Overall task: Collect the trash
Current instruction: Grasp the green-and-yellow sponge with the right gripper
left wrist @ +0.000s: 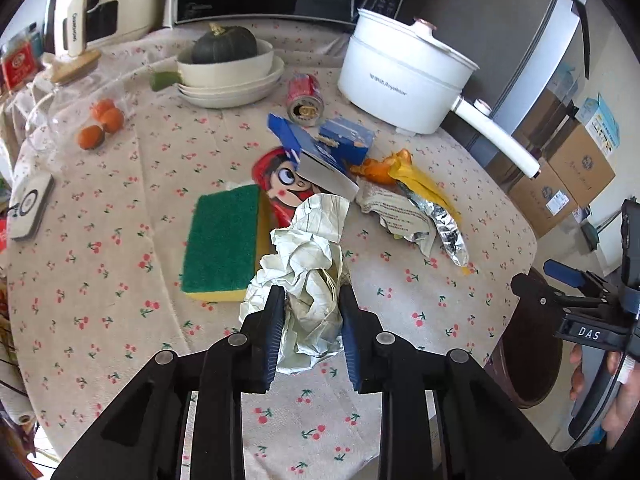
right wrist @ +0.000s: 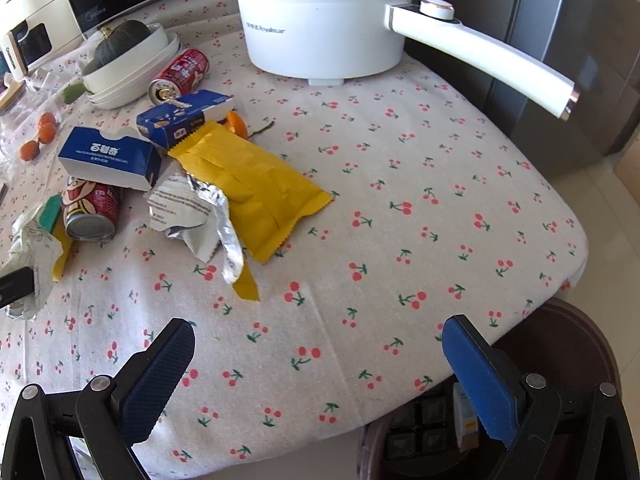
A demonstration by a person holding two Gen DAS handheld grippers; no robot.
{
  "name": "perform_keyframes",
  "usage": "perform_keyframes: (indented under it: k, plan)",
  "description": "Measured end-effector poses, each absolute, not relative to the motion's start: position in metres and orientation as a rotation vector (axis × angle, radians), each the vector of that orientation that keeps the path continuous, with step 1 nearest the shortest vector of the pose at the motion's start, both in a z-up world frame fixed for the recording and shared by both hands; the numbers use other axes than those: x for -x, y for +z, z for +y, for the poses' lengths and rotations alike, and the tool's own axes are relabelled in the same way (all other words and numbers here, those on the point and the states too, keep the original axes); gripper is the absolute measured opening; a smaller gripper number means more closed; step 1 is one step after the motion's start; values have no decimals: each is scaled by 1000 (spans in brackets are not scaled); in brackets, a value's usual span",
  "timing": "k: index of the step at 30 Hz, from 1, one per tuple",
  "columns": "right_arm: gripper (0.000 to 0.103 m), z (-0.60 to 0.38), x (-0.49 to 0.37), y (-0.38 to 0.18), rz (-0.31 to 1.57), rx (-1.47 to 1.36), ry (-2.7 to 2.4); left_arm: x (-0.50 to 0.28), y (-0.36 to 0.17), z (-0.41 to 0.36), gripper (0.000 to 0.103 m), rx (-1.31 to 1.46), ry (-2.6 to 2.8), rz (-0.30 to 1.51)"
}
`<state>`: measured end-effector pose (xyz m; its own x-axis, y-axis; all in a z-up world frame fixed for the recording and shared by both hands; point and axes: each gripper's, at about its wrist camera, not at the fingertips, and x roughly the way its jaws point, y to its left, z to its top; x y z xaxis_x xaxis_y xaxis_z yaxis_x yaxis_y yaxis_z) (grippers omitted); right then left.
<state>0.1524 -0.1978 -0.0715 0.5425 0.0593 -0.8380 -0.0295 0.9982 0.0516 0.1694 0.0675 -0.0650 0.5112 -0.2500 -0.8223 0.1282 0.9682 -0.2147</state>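
Note:
My left gripper (left wrist: 311,320) is shut on a crumpled white paper wad (left wrist: 308,264), held just above the cherry-print tablecloth (left wrist: 120,280). The wad also shows at the left edge of the right wrist view (right wrist: 32,240). My right gripper (right wrist: 316,364) is open and empty over the table's near right edge, above a dark brown trash bin (right wrist: 576,360) that stands beside the table (left wrist: 532,344). More trash lies mid-table: a yellow wrapper (right wrist: 256,184), a foil wrapper (right wrist: 196,212), blue cartons (right wrist: 108,158), and red cans (right wrist: 92,208).
A green and yellow sponge (left wrist: 224,240) lies left of the wad. A white electric pot (right wrist: 324,20) with a long handle stands at the back. Stacked bowls hold a green squash (left wrist: 224,46). Small oranges (left wrist: 100,124) lie left. Cardboard boxes (left wrist: 560,176) sit on the floor.

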Motion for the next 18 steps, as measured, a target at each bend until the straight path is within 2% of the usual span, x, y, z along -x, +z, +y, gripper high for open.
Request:
perform_keyframes:
  k: [18]
  plan:
    - [102, -40, -179, -85, 1000, -62, 296, -128, -59, 196, 28, 199, -33, 984]
